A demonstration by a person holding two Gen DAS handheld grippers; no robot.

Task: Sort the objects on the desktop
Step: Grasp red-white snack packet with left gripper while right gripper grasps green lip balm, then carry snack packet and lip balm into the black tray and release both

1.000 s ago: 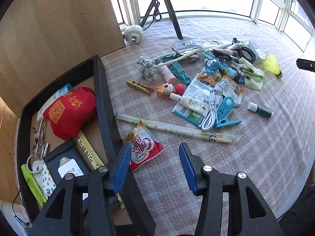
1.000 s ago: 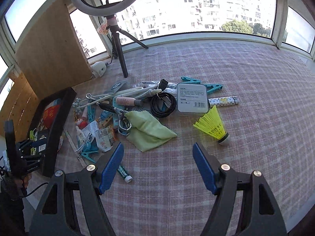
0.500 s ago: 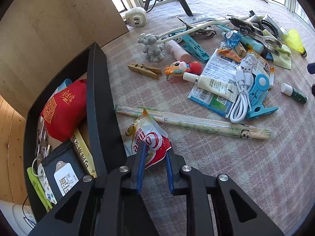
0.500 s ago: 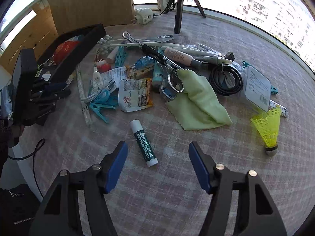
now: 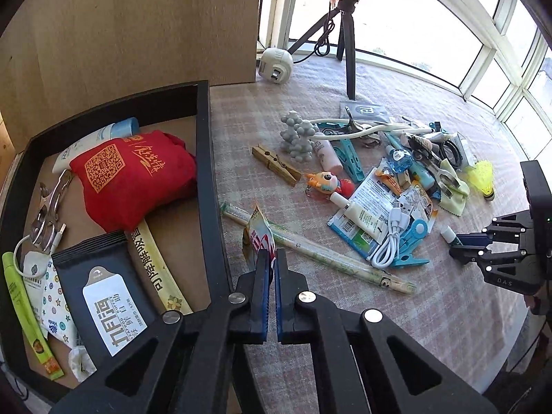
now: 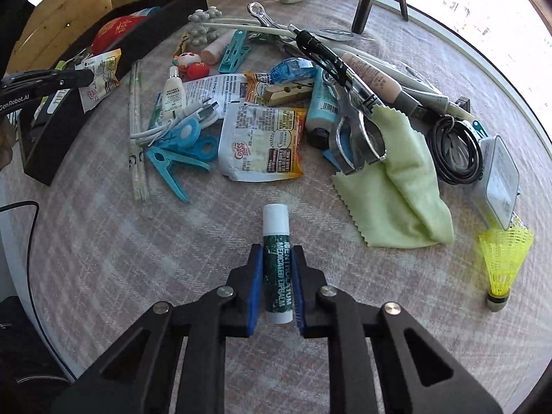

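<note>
The checked-cloth bench (image 5: 431, 310) carries a loose heap of small items awaiting sorting, and at its left edge the black tray (image 5: 207, 179) already holds a red pouch (image 5: 134, 176) and flat packets, apparently the collecting place. The left hand-held gripper (image 5: 271, 258) is clamped on a creamer sachet (image 5: 259, 234), raised beside the tray wall. The right hand-held gripper (image 6: 276, 269) is pinched on the green lip balm (image 6: 276, 241), lying apart from the heap.
</note>
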